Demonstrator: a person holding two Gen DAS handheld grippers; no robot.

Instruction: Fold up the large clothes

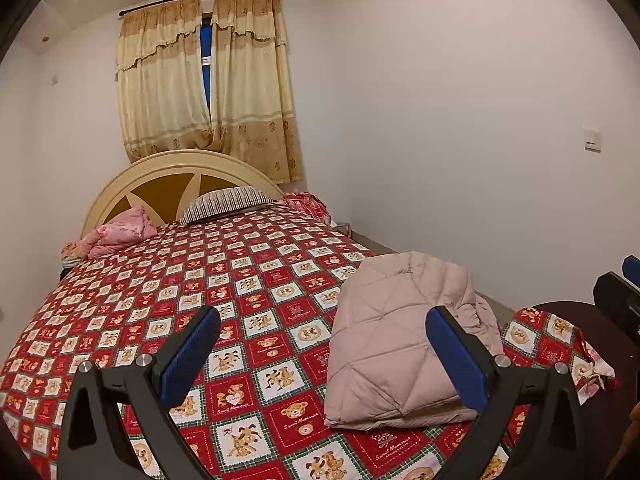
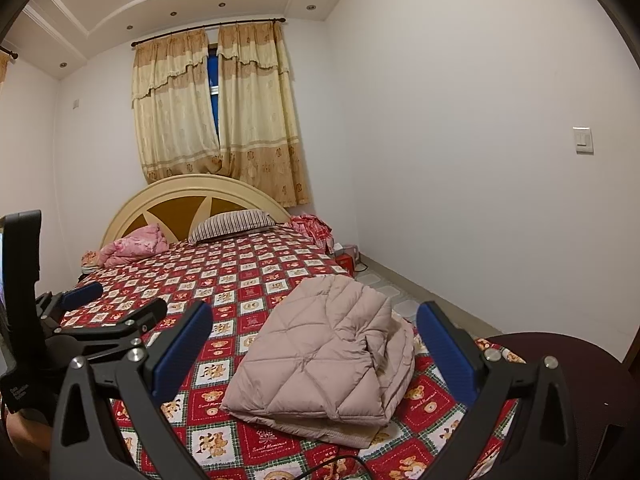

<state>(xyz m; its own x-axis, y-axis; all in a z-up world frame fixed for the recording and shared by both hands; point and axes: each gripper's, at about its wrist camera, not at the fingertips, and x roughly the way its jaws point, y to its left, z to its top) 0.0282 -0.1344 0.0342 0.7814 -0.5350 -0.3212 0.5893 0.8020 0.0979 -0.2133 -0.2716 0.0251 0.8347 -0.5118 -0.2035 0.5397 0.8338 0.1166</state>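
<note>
We hold both grippers above the foot of the bed (image 1: 280, 280), both pointing toward the headboard (image 1: 176, 184). The left gripper (image 1: 324, 356) has its jaws released, spread wide with nothing between the blue pads (image 1: 188, 360); the bedspread's bear pattern shows in the gap. The right gripper (image 2: 316, 354) is likewise released and empty, its jaws wide apart.

The jacket (image 2: 324, 364), a pale pink quilted one, lies folded into a compact bundle on the bed near the foot, toward the edge closest to the right-hand wall. In the right wrist view it sits between the two fingers but below them, touching neither. In the left wrist view it lies partly behind the right-hand finger.

A striped pillow (image 1: 226, 204) and a pink blanket (image 1: 120, 232) rest by the headboard, well apart from the jacket. Curtains (image 1: 208, 88) hang behind it.
</note>
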